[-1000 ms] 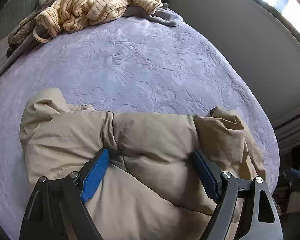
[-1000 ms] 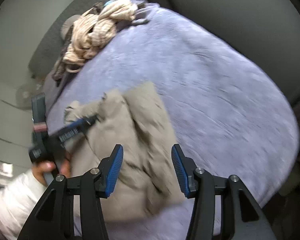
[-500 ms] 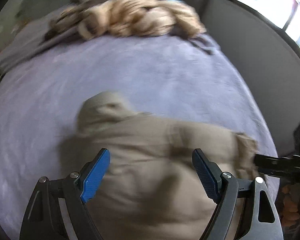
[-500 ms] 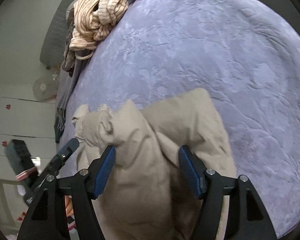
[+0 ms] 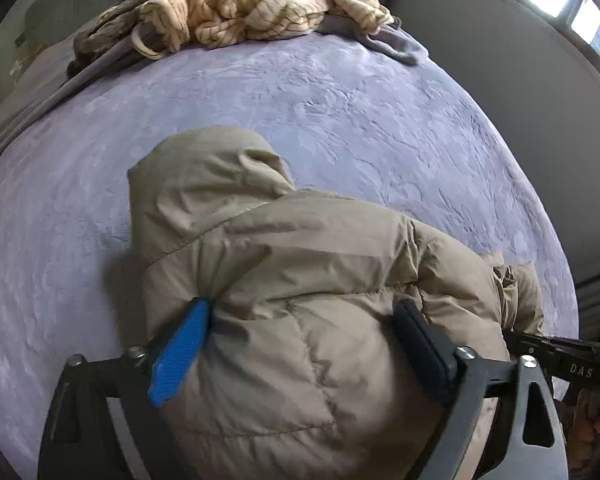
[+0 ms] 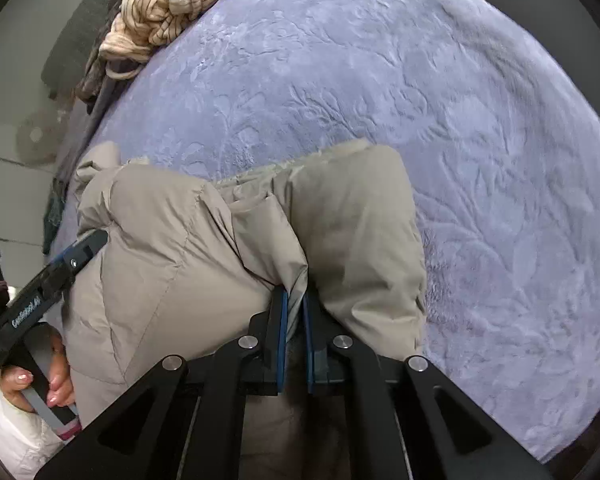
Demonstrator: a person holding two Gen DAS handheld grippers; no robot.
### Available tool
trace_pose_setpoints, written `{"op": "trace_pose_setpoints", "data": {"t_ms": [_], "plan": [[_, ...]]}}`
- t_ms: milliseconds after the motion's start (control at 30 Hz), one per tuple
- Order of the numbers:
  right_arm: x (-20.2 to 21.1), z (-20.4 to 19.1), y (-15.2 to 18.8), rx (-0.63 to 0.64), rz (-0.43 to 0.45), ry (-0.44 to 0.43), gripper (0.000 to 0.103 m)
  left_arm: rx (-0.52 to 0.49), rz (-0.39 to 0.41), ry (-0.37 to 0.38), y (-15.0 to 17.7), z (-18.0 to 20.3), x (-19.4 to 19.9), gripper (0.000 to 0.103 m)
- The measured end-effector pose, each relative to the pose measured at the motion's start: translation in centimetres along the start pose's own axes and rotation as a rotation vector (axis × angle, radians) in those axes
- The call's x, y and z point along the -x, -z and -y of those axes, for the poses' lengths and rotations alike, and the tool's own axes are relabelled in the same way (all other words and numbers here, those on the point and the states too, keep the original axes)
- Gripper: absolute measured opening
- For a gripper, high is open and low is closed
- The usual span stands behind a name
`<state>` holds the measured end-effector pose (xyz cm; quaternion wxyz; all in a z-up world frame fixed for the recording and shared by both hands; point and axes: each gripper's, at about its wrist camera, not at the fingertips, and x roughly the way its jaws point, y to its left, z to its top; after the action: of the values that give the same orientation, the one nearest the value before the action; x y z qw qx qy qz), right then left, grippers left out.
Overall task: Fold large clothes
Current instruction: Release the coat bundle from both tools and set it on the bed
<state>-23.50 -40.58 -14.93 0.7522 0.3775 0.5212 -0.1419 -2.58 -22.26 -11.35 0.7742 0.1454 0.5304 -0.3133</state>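
Observation:
A beige puffer jacket (image 5: 284, 280) lies bunched on the purple bed cover (image 5: 340, 112), its hood toward the bed's middle. My left gripper (image 5: 300, 316) is open, its blue-padded fingers pressed into the jacket's bulk on either side. In the right wrist view the jacket (image 6: 188, 248) fills the lower left. My right gripper (image 6: 294, 300) is shut on a fold of the jacket's fabric. The left gripper's finger (image 6: 72, 260) shows at the jacket's left side there.
A heap of cream striped knitwear (image 5: 252, 4) and dark clothes lies at the far end of the bed, also in the right wrist view (image 6: 160, 8). A grey wall panel (image 5: 500, 60) borders the bed on the right. The bed cover (image 6: 460, 140) stretches beyond the jacket.
My right gripper has closed on a fold of the jacket; it was open before. My left gripper has moved back in against the jacket and stays open.

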Motion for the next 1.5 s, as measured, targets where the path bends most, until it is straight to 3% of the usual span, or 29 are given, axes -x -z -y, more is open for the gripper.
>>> {"op": "trace_pose_setpoints", "data": {"t_ms": [167, 300, 500, 667, 733, 933, 1100, 1267, 1500], "plan": [[1.0, -0.1, 0.0, -0.007, 0.001, -0.01, 0.011, 0.05, -0.012, 0.033, 0.7, -1.3, 3.0, 0.093], [4.2, -1.1, 0.8, 0.043, 0.011, -0.011, 0.012, 0.047, -0.034, 0.055, 4.4, -2.0, 6.2, 0.093], [8.4, -2.5, 4.9, 0.125, 0.003, -0.092, 0.012, 0.062, -0.107, 0.054, 10.7, -1.2, 7.2, 0.095], [5.6, -2.3, 8.3, 0.177, -0.114, 0.004, 0.012, 0.142, -0.132, 0.056, 12.3, -1.1, 7.2, 0.095], [4.0, -1.0, 9.1, 0.137, -0.157, 0.004, 0.012, 0.127, -0.134, 0.044, 12.4, -0.7, 7.5, 0.095], [3.2, 0.4, 9.4, 0.07, -0.177, -0.008, 0.013, 0.096, -0.126, 0.011, 13.0, 0.0, 9.0, 0.095], [4.3, -0.6, 9.3, 0.068, -0.125, 0.028, 0.017, 0.102, -0.118, 0.014, 13.5, -0.9, 9.6, 0.095], [6.4, -0.9, 10.0, 0.028, -0.063, 0.025, 0.038, 0.116, -0.11, 0.024, 14.3, -1.3, 9.9, 0.095], [8.1, -2.5, 12.2, 0.022, 0.013, 0.049, 0.046, 0.087, -0.086, 0.012, 15.7, -1.4, 11.0, 0.095]]}}
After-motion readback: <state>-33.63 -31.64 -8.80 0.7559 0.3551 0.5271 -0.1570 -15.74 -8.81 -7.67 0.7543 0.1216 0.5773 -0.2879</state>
